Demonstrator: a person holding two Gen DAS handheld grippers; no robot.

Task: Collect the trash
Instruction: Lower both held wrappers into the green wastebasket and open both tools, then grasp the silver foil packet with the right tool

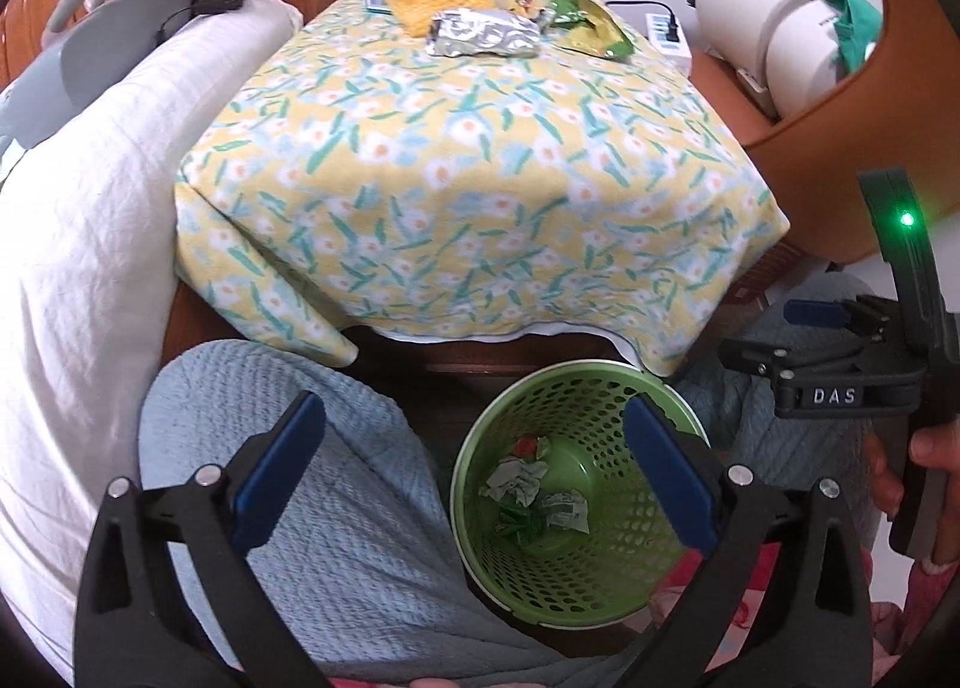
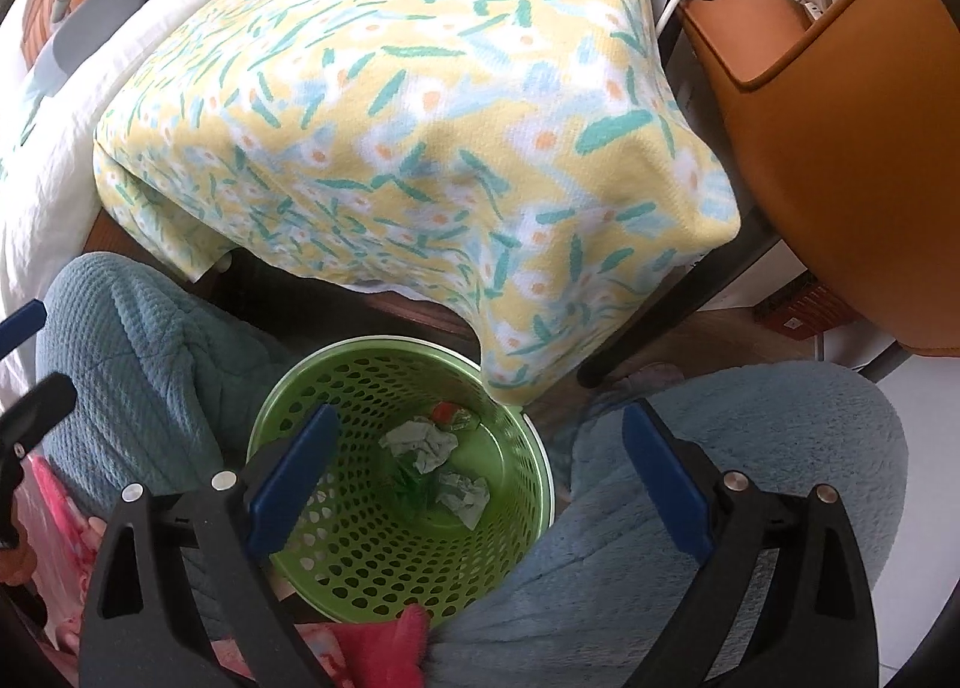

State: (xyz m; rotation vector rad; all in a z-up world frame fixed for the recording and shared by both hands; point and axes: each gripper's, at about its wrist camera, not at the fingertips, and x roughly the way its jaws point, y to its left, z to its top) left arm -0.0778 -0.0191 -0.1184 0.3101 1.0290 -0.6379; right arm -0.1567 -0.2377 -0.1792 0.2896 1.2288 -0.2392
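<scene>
Both grippers (image 1: 474, 478) (image 2: 474, 478) gape empty over green basket (image 2: 336, 508), its base partly hidden.

Legible text: one marking only.

"DAS" in pale capital letters on the black body of the right gripper (image 1: 840, 322), at about 3 o'clock in the left wrist view, just above the hand (image 1: 918, 466) holding it. The white appliance (image 1: 780, 21) at 1 o'clock carries small dark print, too small to read. The snack wrappers (image 1: 480, 30) on the floral cloth (image 1: 468, 178) at 12 o'clock show no readable lettering.
</scene>
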